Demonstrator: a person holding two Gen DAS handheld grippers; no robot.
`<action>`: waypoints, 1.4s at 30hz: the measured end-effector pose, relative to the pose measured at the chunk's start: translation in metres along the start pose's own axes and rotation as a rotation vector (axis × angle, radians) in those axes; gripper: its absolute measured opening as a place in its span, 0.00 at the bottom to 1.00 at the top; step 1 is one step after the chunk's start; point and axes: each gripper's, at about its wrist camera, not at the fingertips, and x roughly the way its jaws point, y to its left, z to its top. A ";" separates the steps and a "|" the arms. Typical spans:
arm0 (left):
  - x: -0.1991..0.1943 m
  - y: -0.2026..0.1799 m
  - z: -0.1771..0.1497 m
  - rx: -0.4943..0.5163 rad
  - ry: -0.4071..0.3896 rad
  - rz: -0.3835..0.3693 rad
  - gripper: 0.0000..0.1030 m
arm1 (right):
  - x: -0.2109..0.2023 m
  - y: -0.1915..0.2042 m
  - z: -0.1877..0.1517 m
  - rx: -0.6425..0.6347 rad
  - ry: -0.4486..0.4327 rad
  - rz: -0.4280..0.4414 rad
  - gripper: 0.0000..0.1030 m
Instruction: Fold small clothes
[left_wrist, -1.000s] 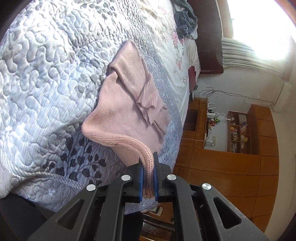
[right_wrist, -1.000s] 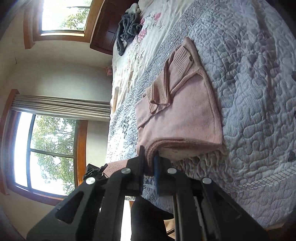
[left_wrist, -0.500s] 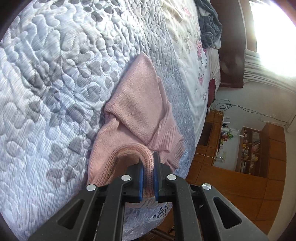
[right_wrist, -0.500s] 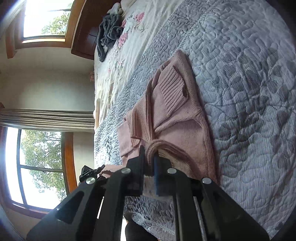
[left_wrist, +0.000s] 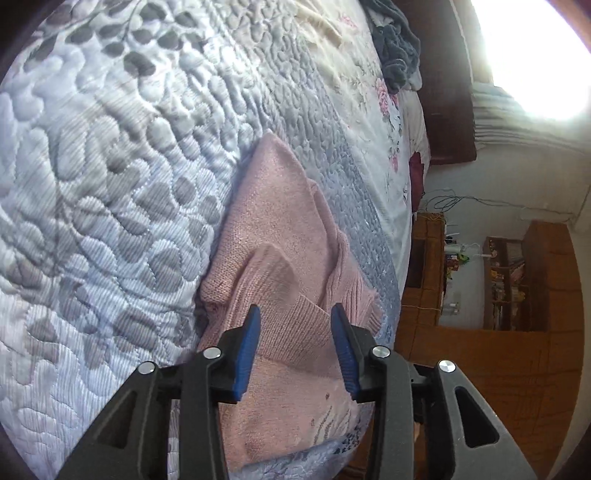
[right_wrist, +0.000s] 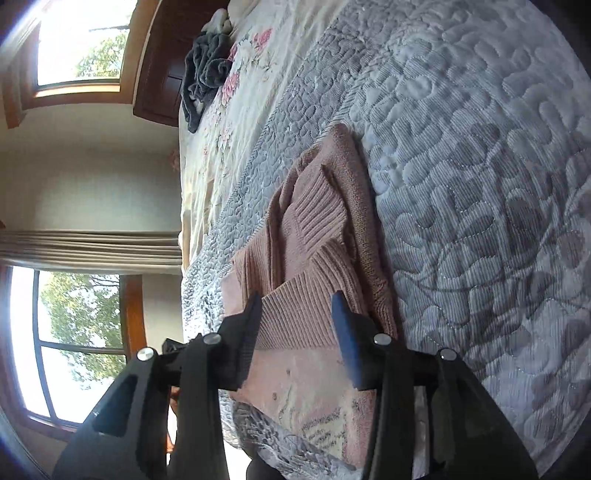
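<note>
1. Left gripper: jaws spread wide, nothing between the blue pads. Hovering over the near edge of the pink sweater, ribbed hem directly ahead of the fingertips.
2. Right gripper: likewise wide apart, empty. Ribbed band of the sweater lying just beyond and between the fingers.
3. Sweater lying on the grey quilt, doubled over on itself; hem and ribbed cuffs stacked on top, far corner tapering away from both grippers. Contact between pads and knit not clear from either view.
4. Open jaws at matching spots on the near edge suggest a fold just laid down, hem placed on the body so the bundle stays compact.
5. Judged well along; shape uneven, cuffs poking out toward the inner side. Probably needs a squaring-up or one more fold.
6. Risk: loose knit springing open, or a pad snagging the ribbing on withdrawal.
7. Dark grey cloth bunched far ahead near the headboard, well apart from the work.
</note>
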 end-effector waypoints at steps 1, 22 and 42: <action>-0.004 -0.007 0.002 0.062 -0.018 0.046 0.39 | -0.002 0.006 -0.001 -0.056 -0.004 -0.045 0.38; 0.057 -0.041 0.004 0.537 0.131 0.332 0.12 | 0.056 0.033 -0.019 -0.445 0.009 -0.322 0.21; -0.025 -0.118 0.001 0.668 -0.113 0.167 0.08 | -0.013 0.094 -0.019 -0.551 -0.200 -0.272 0.07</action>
